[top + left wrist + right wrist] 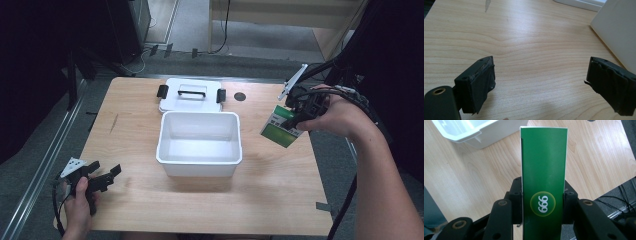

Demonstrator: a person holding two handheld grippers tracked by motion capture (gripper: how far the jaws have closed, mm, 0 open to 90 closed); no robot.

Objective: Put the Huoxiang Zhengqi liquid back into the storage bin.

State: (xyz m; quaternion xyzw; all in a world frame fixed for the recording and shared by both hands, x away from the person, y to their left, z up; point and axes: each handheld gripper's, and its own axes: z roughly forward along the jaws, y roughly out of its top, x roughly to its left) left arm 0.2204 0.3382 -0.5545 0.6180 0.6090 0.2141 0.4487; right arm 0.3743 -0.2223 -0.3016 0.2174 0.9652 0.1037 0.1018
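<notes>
Green card fills the right gripper view: a slim green box [544, 182] with a round "999" badge stands between the two black jaws, which are clamped on its lower part; in the high view the right hand-held gripper [295, 116] holds that same green box [280, 129] tilted in the air over the right part of the table [130, 200], just beside the right wall of the white bin [199, 161] but not yet above its opening; the bin's inside looks bare as far as the high view shows, so I judge nothing has been packed so far; its white lid [190, 95], with a black handle and two black latches, lies flat behind it, touching or nearly touching the far rim, so the opening step looks done. The left hand-held gripper [102, 177] sits low at the near left corner of the table, well apart from the bin; in the left gripper view its jaws stand wide apart with nothing but bare wood between them, the bin's white wall [619, 32] off to one side. Left to do, by my reading: carry the box over the rim, lower it in, release it; closing the lid may follow.
</notes>
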